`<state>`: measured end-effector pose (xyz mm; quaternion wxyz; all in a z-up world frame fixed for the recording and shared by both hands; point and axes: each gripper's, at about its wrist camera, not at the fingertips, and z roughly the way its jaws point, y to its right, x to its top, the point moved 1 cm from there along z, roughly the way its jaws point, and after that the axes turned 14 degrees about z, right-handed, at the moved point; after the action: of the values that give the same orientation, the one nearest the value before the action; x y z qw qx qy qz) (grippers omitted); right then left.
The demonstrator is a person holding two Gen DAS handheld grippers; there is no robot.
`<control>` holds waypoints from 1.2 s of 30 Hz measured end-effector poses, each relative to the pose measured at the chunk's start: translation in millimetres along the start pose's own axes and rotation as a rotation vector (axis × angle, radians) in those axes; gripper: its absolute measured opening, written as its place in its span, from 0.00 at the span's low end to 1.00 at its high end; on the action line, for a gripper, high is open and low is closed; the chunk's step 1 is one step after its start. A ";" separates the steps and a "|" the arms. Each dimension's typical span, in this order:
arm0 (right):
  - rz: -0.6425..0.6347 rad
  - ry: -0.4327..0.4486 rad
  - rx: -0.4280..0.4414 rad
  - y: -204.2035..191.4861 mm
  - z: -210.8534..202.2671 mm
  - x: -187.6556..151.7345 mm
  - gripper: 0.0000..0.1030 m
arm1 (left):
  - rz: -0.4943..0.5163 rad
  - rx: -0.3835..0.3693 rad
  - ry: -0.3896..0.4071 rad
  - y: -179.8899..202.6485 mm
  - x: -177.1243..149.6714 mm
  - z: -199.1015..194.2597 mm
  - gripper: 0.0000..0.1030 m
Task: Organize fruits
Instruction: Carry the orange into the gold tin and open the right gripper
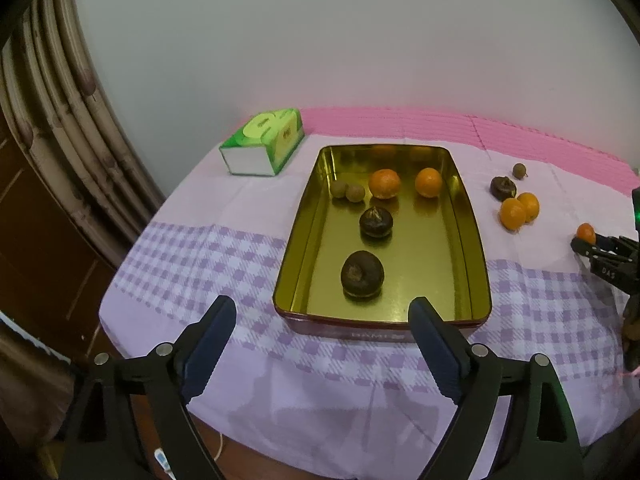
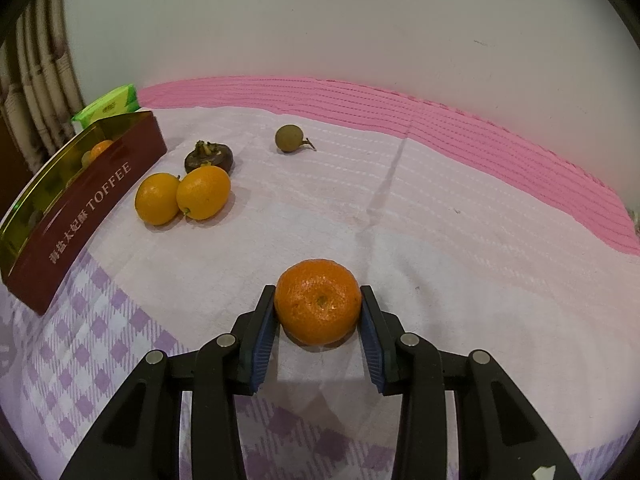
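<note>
Soft indoor light falling from above, both views evenly bright, slightly pink-tinted. Gold tin (image 1: 472, 240) interior glaring, mirroring fruit inside. Mandarin (image 2: 318, 302) casting short soft shadow on near cloth (image 2: 440, 240). Fisheye bending edges strongly, black vignette darkening corners. Curtain (image 1: 60, 120) at far left smearing, slightly out of focus.

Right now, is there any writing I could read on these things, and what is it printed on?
"TOFFEE": white letters on the red side of the tin.
Chinese characters to the left of "TOFFEE" on that same side: there, but I cannot read them surely.
Print on the tin's near wall in the left wrist view: blurred.
"DAS": on the right gripper, small, uncertain.
Green tissue pack: printed labels, too blurred to read.
</note>
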<state>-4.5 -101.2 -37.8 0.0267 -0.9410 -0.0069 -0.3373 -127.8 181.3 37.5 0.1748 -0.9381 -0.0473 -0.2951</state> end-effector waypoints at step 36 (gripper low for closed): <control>0.000 -0.020 0.019 -24.4 -14.4 0.1 0.32 | -0.069 -0.023 -0.086 -12.7 -3.0 15.2 0.86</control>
<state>-14.3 -77.7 -25.5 0.0357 -0.9440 -0.0105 -0.3279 -124.5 198.6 28.0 0.1515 -0.9497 -0.0836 -0.2609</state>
